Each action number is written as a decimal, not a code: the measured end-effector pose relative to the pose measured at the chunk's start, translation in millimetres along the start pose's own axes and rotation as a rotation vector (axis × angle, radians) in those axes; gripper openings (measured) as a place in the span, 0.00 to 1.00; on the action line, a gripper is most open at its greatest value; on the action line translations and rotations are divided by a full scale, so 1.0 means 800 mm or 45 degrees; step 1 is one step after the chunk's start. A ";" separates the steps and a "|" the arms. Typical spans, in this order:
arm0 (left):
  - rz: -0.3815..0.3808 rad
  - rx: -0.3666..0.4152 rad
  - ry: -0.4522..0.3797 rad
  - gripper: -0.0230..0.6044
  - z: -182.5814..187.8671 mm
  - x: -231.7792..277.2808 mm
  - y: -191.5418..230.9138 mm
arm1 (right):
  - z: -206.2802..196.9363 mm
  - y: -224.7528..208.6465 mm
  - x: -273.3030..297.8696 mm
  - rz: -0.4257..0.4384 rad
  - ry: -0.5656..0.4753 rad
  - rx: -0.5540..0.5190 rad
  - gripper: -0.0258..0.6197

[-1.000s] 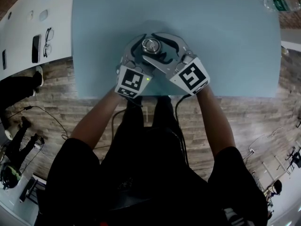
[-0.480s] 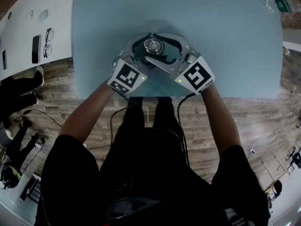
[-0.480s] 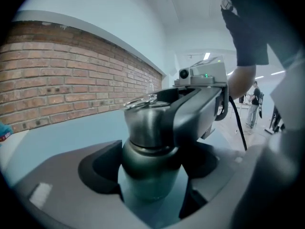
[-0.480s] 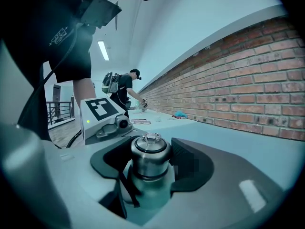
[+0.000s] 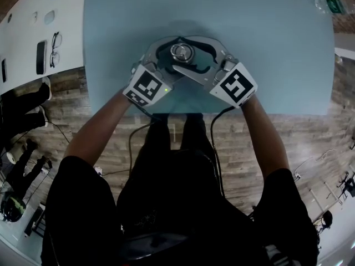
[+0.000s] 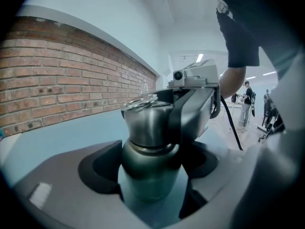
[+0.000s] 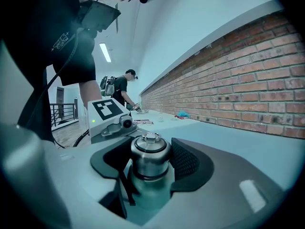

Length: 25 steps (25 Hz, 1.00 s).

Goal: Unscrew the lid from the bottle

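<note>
Bottle (image 6: 147, 185) stood upright on table (image 5: 266, 49) | left gripper (image 6: 152, 159) fingers clamped its body | right gripper (image 7: 150, 151) fingers gripped lid (image 7: 150, 162) directly above, turning axis vertical

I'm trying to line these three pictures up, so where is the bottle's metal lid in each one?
Head view: the lid sits upper centre, ringed by grey jaws.
Left gripper view: the lid is at centre, atop the bottle, its right side behind a grey jaw.
Right gripper view: the lid is lower centre, between the jaws.
Shared landmark: the pale blue table under it in all three.
</note>
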<state>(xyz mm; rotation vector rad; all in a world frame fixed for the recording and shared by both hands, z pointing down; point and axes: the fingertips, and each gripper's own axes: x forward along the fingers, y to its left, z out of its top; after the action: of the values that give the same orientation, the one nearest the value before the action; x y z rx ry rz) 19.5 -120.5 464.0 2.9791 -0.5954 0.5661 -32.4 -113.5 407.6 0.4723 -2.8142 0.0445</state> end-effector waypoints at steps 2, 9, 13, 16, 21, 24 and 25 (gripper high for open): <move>0.004 -0.003 0.001 0.63 0.000 0.000 0.000 | 0.000 0.000 0.000 -0.008 0.000 0.004 0.45; 0.080 -0.013 0.019 0.63 -0.003 -0.002 0.004 | -0.002 0.000 0.003 -0.046 0.008 0.004 0.45; 0.185 -0.076 0.014 0.66 -0.008 -0.008 0.003 | -0.001 0.000 0.003 -0.070 0.021 -0.015 0.46; 0.249 -0.115 0.010 0.67 -0.011 -0.012 0.002 | -0.004 0.000 0.003 -0.084 0.049 -0.035 0.46; 0.352 -0.167 -0.010 0.67 -0.012 -0.017 0.011 | -0.008 0.002 0.004 -0.097 0.068 -0.049 0.48; 0.402 -0.187 -0.012 0.67 -0.013 -0.022 0.016 | -0.008 0.002 0.004 -0.115 0.067 -0.034 0.52; 0.415 -0.189 -0.010 0.67 -0.014 -0.023 0.016 | -0.009 0.002 0.004 -0.125 0.066 -0.030 0.53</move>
<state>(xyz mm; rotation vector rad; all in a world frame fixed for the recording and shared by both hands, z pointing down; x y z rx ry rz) -4.7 -124.8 467.3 2.7624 -1.0841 0.5017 -33.7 -112.8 415.2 0.5940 -2.7343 0.0030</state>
